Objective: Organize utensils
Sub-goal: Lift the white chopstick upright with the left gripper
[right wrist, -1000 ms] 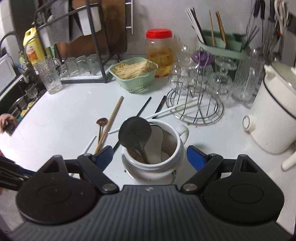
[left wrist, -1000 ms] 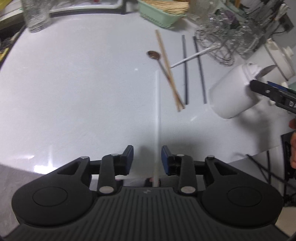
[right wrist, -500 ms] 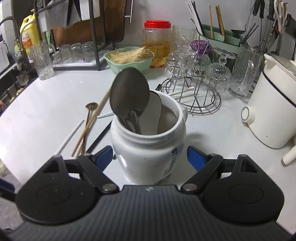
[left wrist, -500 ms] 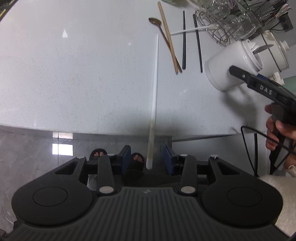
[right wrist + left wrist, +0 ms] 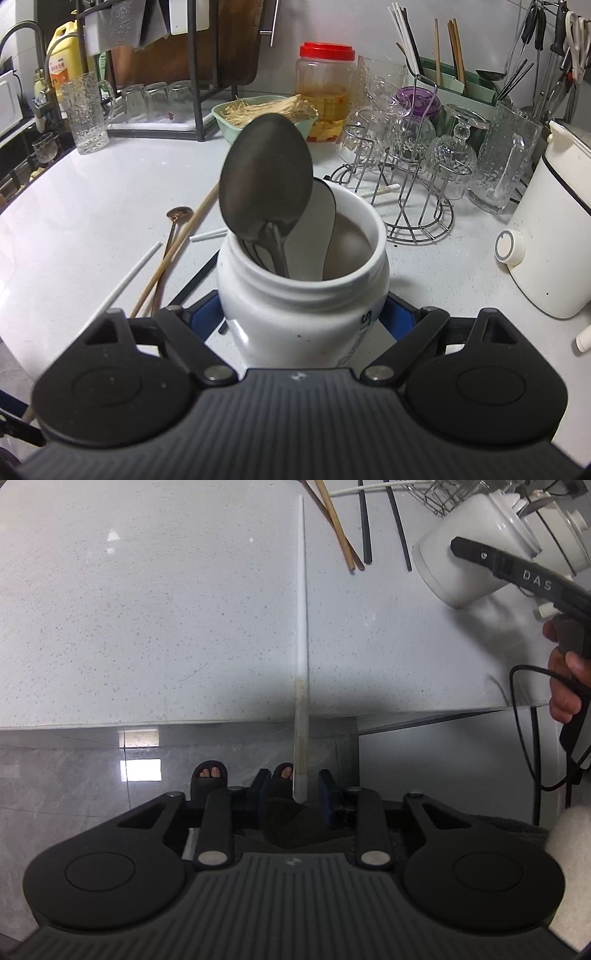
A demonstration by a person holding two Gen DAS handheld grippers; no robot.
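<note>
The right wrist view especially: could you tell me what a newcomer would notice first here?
A big dark spoon stands bowl-up in the white jar, dead centre between the right claw's blue pads. In the left wrist view, a long white chopstick juts off the counter edge, its end between the left claw's closing pads.

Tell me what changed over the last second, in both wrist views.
The left gripper pulled back past the counter edge; its jaws are closing around the white chopstick overhanging it, pads not yet pressing. The right gripper closed in around the white jar; its jaws are opening. The spoons inside and the loose utensils stayed put.
</note>
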